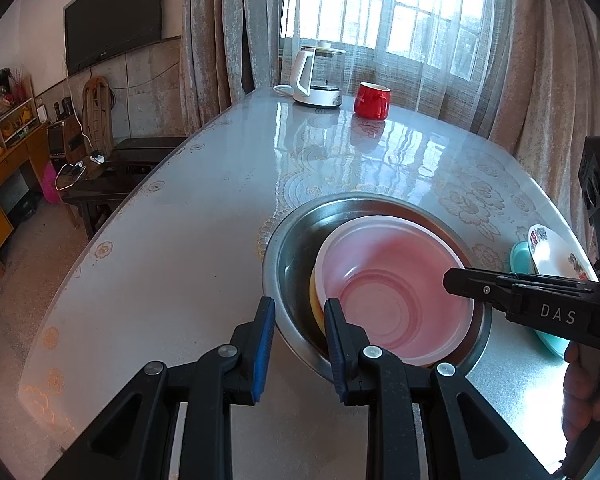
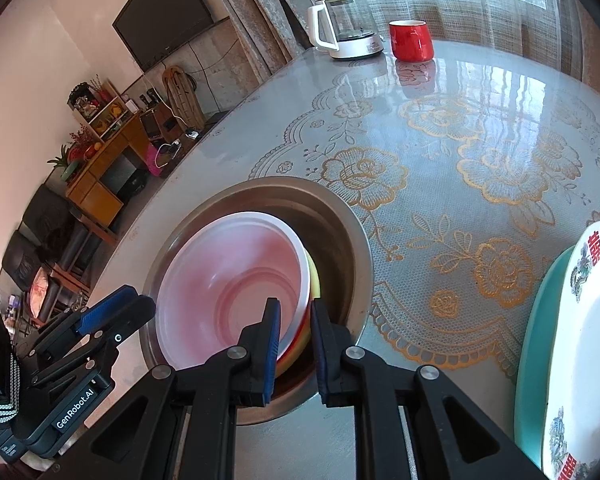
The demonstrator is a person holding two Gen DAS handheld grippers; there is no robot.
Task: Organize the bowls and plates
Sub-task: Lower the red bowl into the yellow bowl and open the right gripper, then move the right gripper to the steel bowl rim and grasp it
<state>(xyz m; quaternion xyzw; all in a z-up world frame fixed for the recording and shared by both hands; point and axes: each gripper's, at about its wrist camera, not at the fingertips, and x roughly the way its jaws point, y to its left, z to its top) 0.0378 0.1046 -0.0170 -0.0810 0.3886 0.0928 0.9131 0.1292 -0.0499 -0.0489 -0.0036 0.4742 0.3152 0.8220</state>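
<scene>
A steel bowl [image 1: 340, 200] [image 2: 300, 188] stands on the table and holds nested plastic bowls. The top one is a pink bowl [image 1: 388, 272] [image 2: 228, 276] with a white rim, and a yellow bowl [image 2: 314, 280] sits under it. My left gripper [image 1: 300, 340] [image 2: 120, 312] straddles the steel bowl's near-left rim, one finger outside and one inside, shut on it. My right gripper [image 2: 296, 344] [image 1: 450, 280] is shut on the right rims of the nested plastic bowls, one finger inside the pink bowl. A white patterned plate [image 2: 588, 320] [image 1: 548, 252] lies on a teal plate [image 2: 536, 340] at the right.
A white kettle [image 1: 316, 80] [image 2: 340, 28] and a red mug [image 1: 372, 100] [image 2: 412, 40] stand at the table's far end by the curtained window. A hand [image 1: 580, 392] grips the right tool. The table's left edge drops to the floor, with benches and a cabinet beyond.
</scene>
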